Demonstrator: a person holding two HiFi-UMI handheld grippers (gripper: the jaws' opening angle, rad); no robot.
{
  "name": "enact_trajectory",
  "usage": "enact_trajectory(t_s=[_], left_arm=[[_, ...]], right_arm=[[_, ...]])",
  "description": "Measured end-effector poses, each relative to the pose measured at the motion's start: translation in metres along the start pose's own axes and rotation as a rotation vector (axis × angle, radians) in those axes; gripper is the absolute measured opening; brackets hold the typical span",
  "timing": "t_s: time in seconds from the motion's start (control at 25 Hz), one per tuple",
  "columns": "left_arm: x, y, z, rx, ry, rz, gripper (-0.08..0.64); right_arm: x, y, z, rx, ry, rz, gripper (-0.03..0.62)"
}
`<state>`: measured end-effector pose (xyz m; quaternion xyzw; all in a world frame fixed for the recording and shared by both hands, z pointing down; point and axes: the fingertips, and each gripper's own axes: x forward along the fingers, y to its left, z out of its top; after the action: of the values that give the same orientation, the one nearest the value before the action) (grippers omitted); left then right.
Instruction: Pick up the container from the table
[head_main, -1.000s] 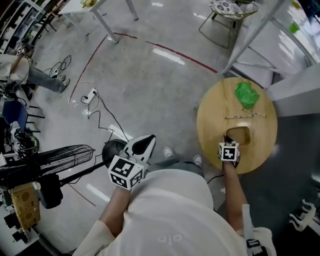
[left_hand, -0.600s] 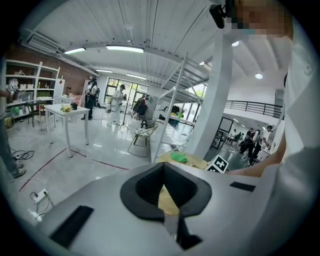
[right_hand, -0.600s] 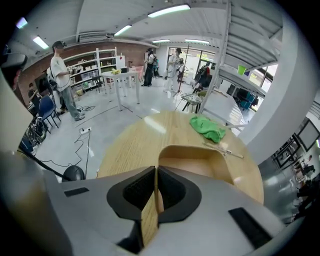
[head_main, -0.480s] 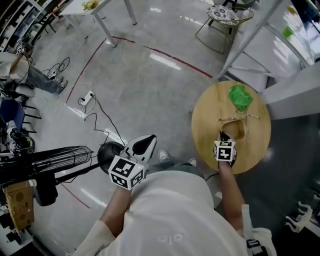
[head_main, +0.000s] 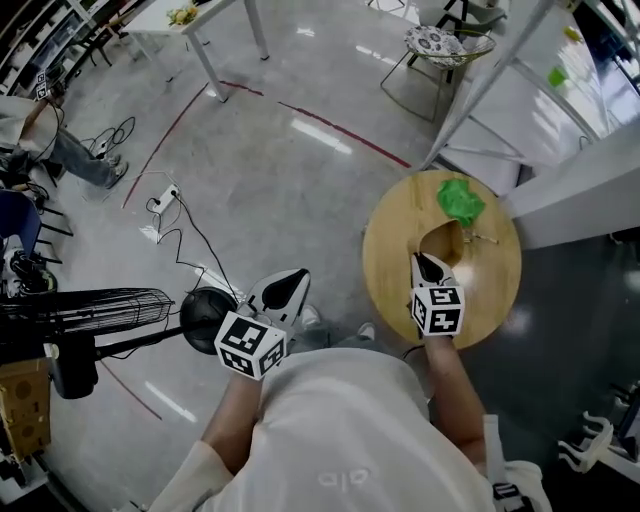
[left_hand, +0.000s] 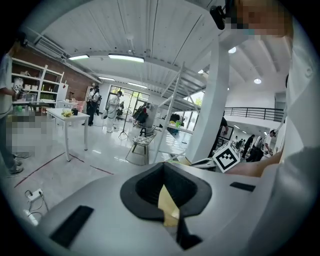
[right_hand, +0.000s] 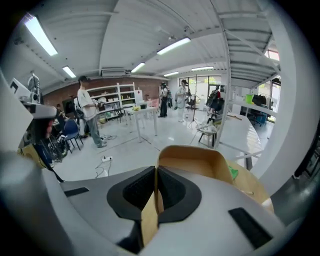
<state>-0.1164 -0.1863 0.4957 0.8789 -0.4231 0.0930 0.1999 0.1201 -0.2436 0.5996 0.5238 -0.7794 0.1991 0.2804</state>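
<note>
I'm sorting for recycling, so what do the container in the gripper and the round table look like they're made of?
The container is likely kraft paper or thin card: matte tan, with a thin wall and softly curved corners. The table is probably wood or wood veneer: a light yellowish top with a slight sheen, though any grain is too small to confirm.

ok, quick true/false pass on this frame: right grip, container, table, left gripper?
1. The right gripper is shut on the container wall. True.
2. The container sits flat on the table. False: it is tilted, held up by the right gripper.
3. A green object lies on the table. True.
4. The left gripper is over the table. False: it is over the floor, off the table's left side.
5. The table is square. False: it is round.
</note>
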Motion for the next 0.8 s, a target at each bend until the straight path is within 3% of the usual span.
enact_trajectory(t_s=[0.4,0.8], left_arm=[[-0.003,-0.027,0.024,0.063,-0.09,0.006,0.015],[0.005,-0.047,0.063,0.108,-0.171,-0.036,0.015]], right_arm=[[-0.07,0.041,0.073,-0.011,-0.251,0.224,0.04],[-0.125,0.06,0.122,-0.093,-0.438,0.357,0.04]])
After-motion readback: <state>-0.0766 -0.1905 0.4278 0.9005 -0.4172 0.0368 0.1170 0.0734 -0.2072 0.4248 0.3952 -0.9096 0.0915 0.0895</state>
